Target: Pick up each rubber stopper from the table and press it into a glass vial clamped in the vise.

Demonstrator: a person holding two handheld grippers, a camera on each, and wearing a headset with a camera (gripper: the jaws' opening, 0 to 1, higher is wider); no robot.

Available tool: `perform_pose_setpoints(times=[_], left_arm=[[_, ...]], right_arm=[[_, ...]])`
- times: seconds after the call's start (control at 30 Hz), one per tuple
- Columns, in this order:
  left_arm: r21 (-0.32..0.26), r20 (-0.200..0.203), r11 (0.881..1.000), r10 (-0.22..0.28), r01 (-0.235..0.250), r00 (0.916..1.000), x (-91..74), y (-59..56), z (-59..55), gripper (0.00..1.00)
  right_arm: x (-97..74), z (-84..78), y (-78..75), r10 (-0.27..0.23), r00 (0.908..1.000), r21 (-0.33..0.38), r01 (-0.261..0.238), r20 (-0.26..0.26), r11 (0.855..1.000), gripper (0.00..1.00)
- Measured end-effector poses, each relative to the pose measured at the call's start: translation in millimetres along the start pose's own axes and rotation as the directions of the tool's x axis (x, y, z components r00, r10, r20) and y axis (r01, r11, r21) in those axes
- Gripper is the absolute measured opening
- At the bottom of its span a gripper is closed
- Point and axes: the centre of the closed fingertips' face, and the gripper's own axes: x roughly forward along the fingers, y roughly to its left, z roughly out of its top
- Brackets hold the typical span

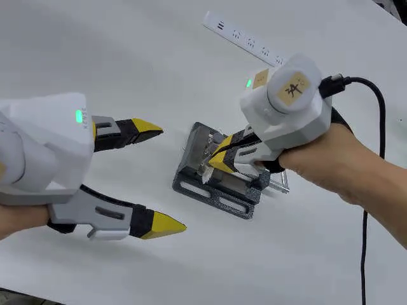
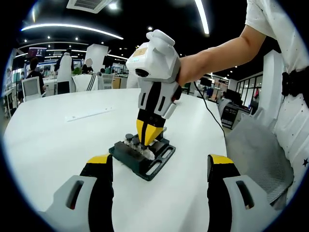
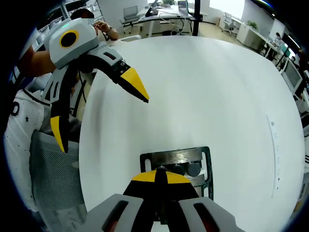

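Observation:
A dark vise [image 1: 213, 194] sits mid-table and clamps a row of glass vials [image 2: 129, 141]. Grey rubber stoppers [image 3: 193, 169] cap the vials beside my right gripper's tips. My right gripper [image 1: 216, 162] points down onto the vial row with its yellow tips together; whatever lies under the tips is hidden. In its own view the right gripper [image 3: 161, 176] shows no gap between the jaws. My left gripper [image 1: 159, 176] hovers left of the vise, open and empty, with its jaws wide apart. In the left gripper view the left gripper [image 2: 159, 162] frames the vise [image 2: 145, 162].
A white power strip [image 1: 245, 38] lies at the table's far side. A black cable [image 1: 375, 127] runs from the right gripper off the right edge. The person's chair [image 3: 53, 174] stands at the near edge. Bare white tabletop [image 1: 127, 57] surrounds the vise.

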Motion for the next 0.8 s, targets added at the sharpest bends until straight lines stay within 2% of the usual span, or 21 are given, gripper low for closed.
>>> perform_pose_setpoints(times=[0.27, 0.8], left_arm=[[-0.002, 0.002, 1.000, 0.004, -0.004, 1.0000, -0.8, 0.2, -1.4, 0.79], [-0.007, 0.002, 1.000, 0.019, -0.019, 0.9998, -5.4, 3.5, -3.2, 0.78]], right_arm=[[0.3, 0.5, -0.6, -0.001, 1.0000, -0.010, 0.001, -0.005, 1.000, 0.01], [1.9, 1.1, -0.7, 0.019, 0.9998, 0.022, -0.019, 0.010, 1.000, 0.00]])
